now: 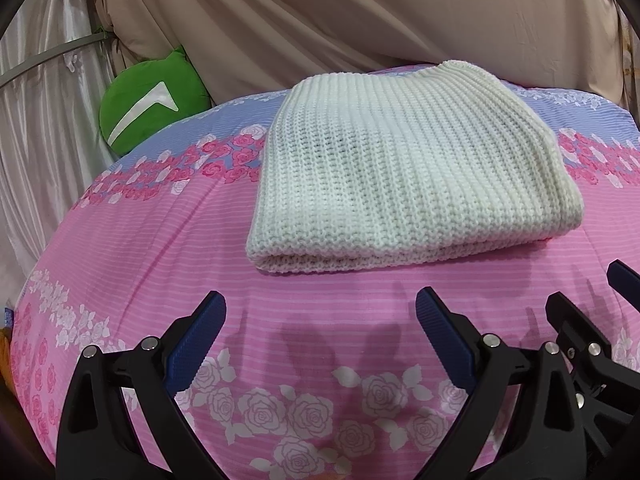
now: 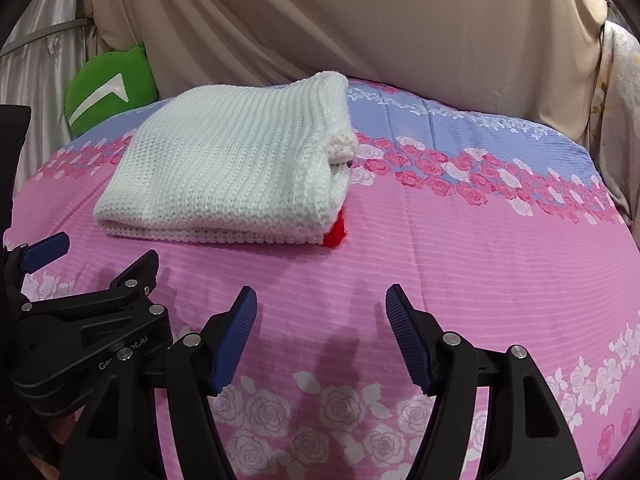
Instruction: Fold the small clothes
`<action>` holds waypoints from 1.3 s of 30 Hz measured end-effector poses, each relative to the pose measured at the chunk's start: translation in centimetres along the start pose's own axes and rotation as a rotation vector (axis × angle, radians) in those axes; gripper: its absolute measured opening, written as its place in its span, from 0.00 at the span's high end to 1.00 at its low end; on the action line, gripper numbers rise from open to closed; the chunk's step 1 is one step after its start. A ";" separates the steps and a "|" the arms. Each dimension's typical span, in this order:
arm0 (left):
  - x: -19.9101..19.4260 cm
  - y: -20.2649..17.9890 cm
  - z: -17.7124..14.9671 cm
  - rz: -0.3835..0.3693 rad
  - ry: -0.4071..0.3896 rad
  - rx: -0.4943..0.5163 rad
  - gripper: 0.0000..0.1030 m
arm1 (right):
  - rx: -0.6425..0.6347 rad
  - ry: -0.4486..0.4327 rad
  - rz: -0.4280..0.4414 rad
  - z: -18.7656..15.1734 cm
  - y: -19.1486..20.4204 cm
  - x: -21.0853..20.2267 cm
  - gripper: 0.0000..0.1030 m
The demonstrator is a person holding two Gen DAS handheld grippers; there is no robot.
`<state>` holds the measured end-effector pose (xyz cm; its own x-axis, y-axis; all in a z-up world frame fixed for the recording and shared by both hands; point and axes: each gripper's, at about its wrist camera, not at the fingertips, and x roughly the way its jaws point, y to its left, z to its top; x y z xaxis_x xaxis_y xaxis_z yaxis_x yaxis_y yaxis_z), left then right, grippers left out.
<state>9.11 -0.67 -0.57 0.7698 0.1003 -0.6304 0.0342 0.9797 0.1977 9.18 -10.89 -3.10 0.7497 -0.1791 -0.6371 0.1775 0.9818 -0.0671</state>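
Your white knit garment (image 1: 404, 168) already lies folded in a neat stack on the far-left part of the floral bedsheet (image 2: 480, 240), while your left gripper (image 1: 320, 340) and right gripper (image 2: 320, 336) hang near, jaws spread and empty, so little seems left.

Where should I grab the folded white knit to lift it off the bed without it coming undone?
Judging by its pose, take the white knit at its rounded near fold, coming in low from the front. The layers join there; the right end shows loose open edges.
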 end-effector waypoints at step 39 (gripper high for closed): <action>-0.4 0.0 0.1 0.011 -0.011 0.000 0.10 | -0.006 -0.015 -0.022 0.0 0.3 -0.5 0.37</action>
<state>8.90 -0.72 -0.23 0.7771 0.1092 -0.6199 0.0258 0.9785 0.2047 8.87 -10.48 -2.75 0.7549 -0.2017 -0.6241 0.1903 0.9780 -0.0858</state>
